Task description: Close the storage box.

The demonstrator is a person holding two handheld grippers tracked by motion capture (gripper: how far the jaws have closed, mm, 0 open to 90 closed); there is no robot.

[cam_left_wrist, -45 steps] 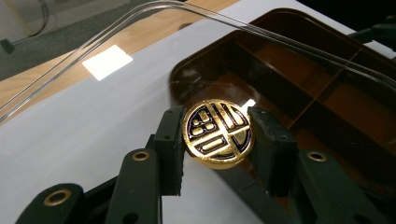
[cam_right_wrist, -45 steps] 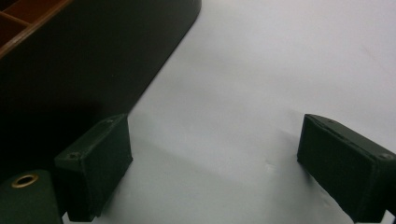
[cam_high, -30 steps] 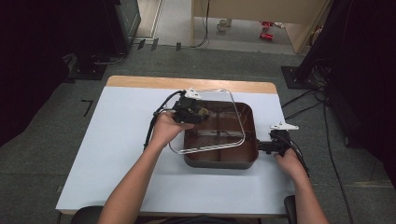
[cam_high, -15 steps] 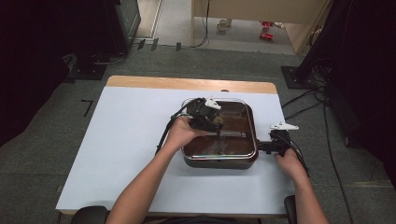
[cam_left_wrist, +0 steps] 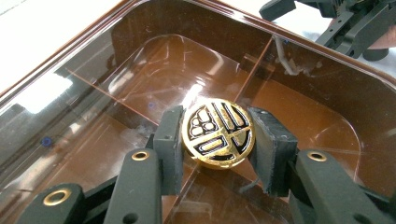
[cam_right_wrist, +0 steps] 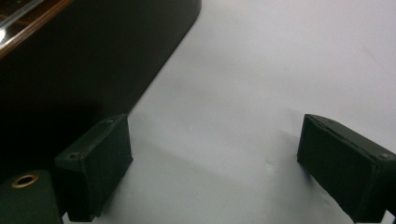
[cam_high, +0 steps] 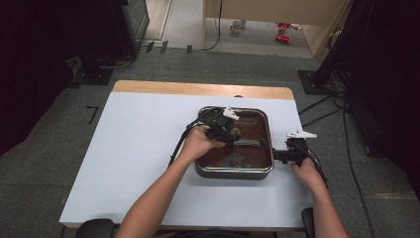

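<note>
A dark brown divided box (cam_high: 233, 173) stands on the table, right of centre. A clear lid (cam_left_wrist: 140, 70) lies over it, with a round gold knob (cam_left_wrist: 218, 132) at its middle. My left gripper (cam_left_wrist: 218, 140) is shut on that knob, one pad on each side; the high view has this gripper (cam_high: 230, 130) over the box's middle. My right gripper (cam_right_wrist: 212, 158) stands open on the table, close to the box's dark right wall (cam_right_wrist: 70, 70), with nothing between its jaws. From above, the right gripper (cam_high: 277, 154) points at the box's right side.
The white table top (cam_high: 138, 148) stretches wide to the left of the box, with a wooden strip (cam_high: 198, 89) along the far edge. Cables (cam_high: 322, 114) trail over the floor at the right. Dark stands and equipment ring the table.
My left gripper has carried the clear lid by its knob to the right and down, from left of the box to squarely over it. The right gripper has kept still.
</note>
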